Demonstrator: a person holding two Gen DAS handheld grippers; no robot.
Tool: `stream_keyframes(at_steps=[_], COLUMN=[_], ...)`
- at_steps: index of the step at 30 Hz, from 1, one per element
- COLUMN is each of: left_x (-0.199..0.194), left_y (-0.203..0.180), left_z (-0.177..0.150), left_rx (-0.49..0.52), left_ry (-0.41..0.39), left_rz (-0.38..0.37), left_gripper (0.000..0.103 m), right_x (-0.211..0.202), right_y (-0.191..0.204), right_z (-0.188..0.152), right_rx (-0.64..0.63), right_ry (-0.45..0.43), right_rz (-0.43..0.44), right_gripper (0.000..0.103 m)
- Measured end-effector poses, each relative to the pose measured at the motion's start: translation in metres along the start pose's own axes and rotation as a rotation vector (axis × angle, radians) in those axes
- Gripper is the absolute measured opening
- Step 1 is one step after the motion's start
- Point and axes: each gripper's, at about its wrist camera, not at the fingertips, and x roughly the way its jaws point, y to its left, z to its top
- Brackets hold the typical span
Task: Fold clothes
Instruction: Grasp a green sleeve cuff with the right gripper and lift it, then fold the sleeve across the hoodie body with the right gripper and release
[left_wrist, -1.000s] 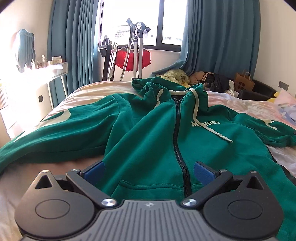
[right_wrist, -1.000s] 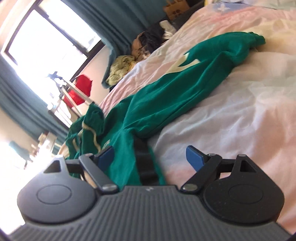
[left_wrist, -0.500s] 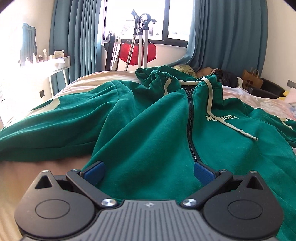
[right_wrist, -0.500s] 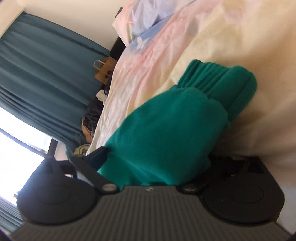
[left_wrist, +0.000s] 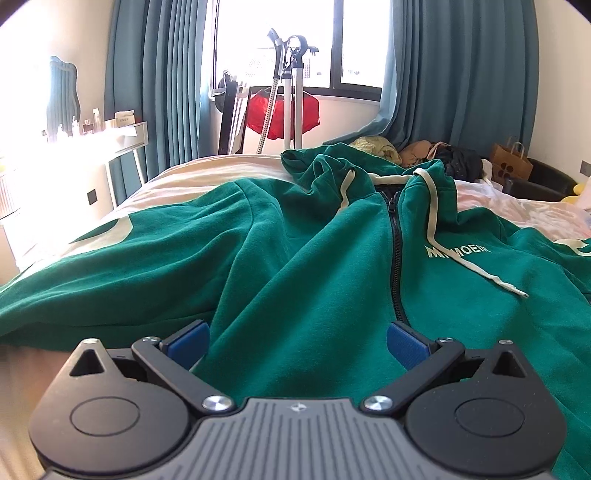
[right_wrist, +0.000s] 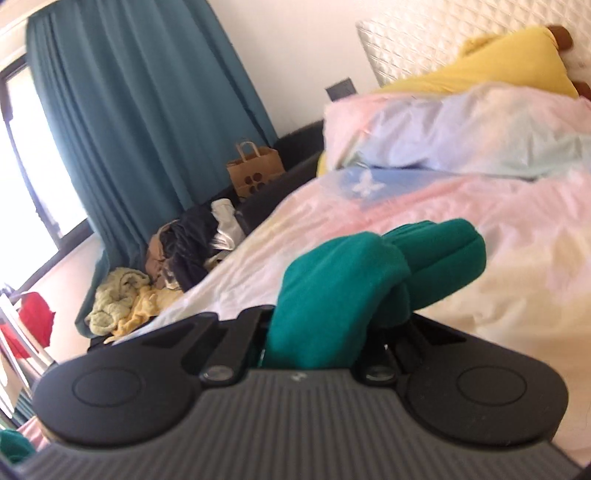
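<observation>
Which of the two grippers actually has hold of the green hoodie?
The right gripper: it is shut on a bunched sleeve end of the green zip-up hoodie. The left gripper stands open over the hoodie's front, its blue pads apart, clamping nothing.

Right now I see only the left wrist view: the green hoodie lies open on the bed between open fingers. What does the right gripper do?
Observer: The right gripper is shut on the sleeve; green cloth bunches out between its fingers.
Operator: Where does the sleeve end point?
Observer: The cuff sticks out past the gripper, toward the pillow.
Operator: Is the cuff lying on the bed?
Observer: I cannot tell; the cuff shows against the pastel cover, but contact is unclear.
</observation>
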Motion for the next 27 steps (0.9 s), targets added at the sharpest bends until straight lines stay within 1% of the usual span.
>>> stream_keyframes(at_steps=[3, 6, 9, 12, 15, 17, 18, 20, 24, 27], left_x=[-0.01, -0.025, -0.036, -0.041, -0.048, -0.053, -0.055, -0.061, -0.073, -0.077], left_y=[0.015, 0.036, 0.057, 0.08, 0.104, 0.121, 0.13, 0.145, 0.164, 0.173], left_z=[0.003, 0.004, 0.007, 0.008, 0.008, 0.009, 0.01, 0.011, 0.013, 0.014], left_rx=[-0.035, -0.082, -0.125, -0.148, -0.19, -0.247, -0.277, -0.324, -0.335, -0.328], left_ry=[-0.005, -0.021, -0.053, -0.082, -0.099, -0.102, -0.103, -0.106, -0.133, -0.135], left_rz=[-0.004, -0.008, -0.003, 0.027, 0.073, 0.078, 0.071, 0.053, 0.063, 0.063], left_gripper=[0.103, 0.103, 0.103, 0.103, 0.103, 0.103, 0.103, 0.103, 0.103, 0.103], right_x=[-0.039, -0.089, -0.145, -0.207, -0.262, -0.298, -0.309, -0.34, -0.377, -0.388], right_y=[0.067, 0.138, 0.211, 0.28, 0.335, 0.357, 0.363, 0.365, 0.332, 0.315], right_z=[0.025, 0.034, 0.026, -0.004, -0.054, -0.101, -0.125, -0.191, -0.315, -0.343], right_rx=[-0.152, -0.287, -0.41, -0.565, -0.715, -0.803, -0.844, -0.984, -1.277, -1.31], right_ry=[-0.072, -0.136, -0.181, -0.224, -0.226, -0.174, -0.148, -0.066, 0.102, 0.137], right_rz=[0.106, 0.232, 0.388, 0.567, 0.743, 0.85, 0.89, 0.974, 1.061, 1.043], right_gripper=[0.011, 0.011, 0.011, 0.011, 0.011, 0.011, 0.011, 0.011, 0.011, 0.011])
